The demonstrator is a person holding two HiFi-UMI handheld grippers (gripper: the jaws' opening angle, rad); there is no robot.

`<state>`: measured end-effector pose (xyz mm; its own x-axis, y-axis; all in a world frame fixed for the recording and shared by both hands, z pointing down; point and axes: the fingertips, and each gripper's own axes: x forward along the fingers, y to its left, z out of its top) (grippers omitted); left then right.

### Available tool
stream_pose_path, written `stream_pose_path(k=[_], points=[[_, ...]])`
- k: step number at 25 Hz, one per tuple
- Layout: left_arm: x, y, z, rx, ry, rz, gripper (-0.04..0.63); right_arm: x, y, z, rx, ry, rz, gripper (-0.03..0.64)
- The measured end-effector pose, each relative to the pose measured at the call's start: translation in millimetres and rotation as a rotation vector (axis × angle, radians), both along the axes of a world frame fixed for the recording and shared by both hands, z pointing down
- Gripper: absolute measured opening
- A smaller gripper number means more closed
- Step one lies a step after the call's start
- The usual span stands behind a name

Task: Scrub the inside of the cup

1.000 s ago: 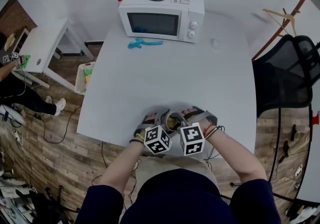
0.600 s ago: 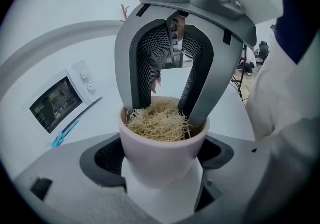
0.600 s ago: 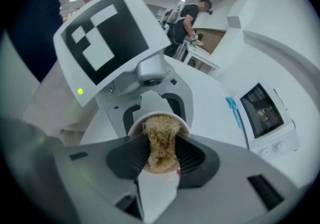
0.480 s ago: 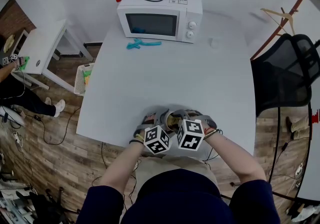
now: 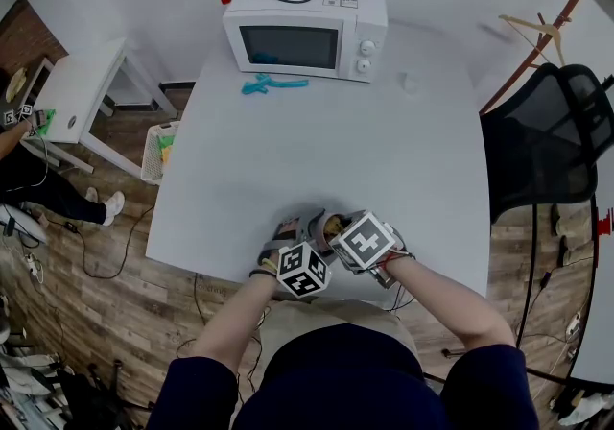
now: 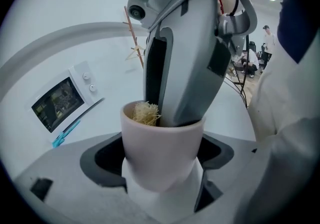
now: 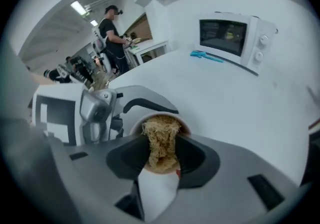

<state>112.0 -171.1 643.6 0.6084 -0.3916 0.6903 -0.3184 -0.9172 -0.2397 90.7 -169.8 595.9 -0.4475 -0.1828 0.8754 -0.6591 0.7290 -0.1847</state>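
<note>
A pale pink cup is clamped upright between the jaws of my left gripper. My right gripper is shut on a tan fibrous scrubber and reaches down into the cup's mouth. From the left gripper view, the scrubber shows just above the rim beside the right gripper's grey body. In the head view both grippers meet at the table's near edge: the left gripper sits left of the cup, and the right gripper is tilted over it.
A white microwave stands at the far end of the white table, a teal tool lying in front of it. A black chair is on the right. A small white table and a person are at left.
The right gripper has tipped and turned over the cup, its marker cube swinging up and to the left. The left gripper and cup have held still.
</note>
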Motion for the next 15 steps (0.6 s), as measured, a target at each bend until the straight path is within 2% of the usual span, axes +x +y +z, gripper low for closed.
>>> stream_pose_path(k=[5, 13, 15], points=[[1.1, 1.1, -0.1, 0.002, 0.003, 0.001, 0.445, 7.2, -0.8, 5.9, -0.158, -0.048, 0.238, 0.158], [2.0, 0.6, -1.4, 0.022, 0.001, 0.001, 0.443, 13.9, -1.7, 10.9, -0.402, -0.179, 0.590, 0.156], [2.4, 0.4, -1.6, 0.027, 0.000, 0.001, 0.443, 15.5, -1.6, 11.6, -0.439, -0.198, 0.643, 0.156]])
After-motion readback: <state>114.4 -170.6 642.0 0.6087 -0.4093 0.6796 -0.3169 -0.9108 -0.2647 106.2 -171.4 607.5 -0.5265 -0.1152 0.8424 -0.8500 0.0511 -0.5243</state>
